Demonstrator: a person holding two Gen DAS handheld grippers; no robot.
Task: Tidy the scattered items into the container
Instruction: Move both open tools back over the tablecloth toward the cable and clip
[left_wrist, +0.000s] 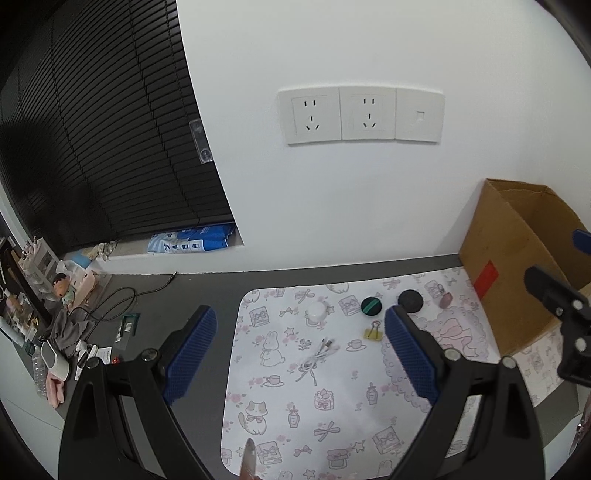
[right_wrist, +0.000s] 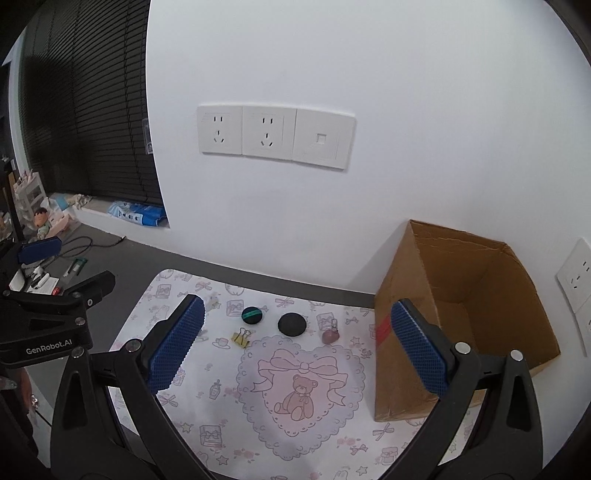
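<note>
- Open cardboard box (right_wrist: 461, 317) stands on the mat (right_wrist: 295, 398), at 3 o'clock.
- Black disc (right_wrist: 292, 324), striped disc (right_wrist: 252, 316), clip (right_wrist: 241, 338), cable (left_wrist: 317, 356) lie at 12.
- Left hand-held gripper (left_wrist: 299, 354) and right hand-held gripper (right_wrist: 295, 347): both wide apart, empty.

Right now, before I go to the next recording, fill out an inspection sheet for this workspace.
Surface: dark desk with a printed mat laid on it.
Job's things: open cardboard box at the mat's right; on the mat a white round item, black puck with green stripe, plain black puck, yellow binder clip, small pinkish item. None boxed that I can see.
Clutter: figurine, grey cloth, boxes at far left.
Tongs: left tongs and right tongs open, empty.
Cables: coiled white cable on the mat; black cable on the desk.
Surroundings: white wall, wall sockets, dark blinds.
</note>
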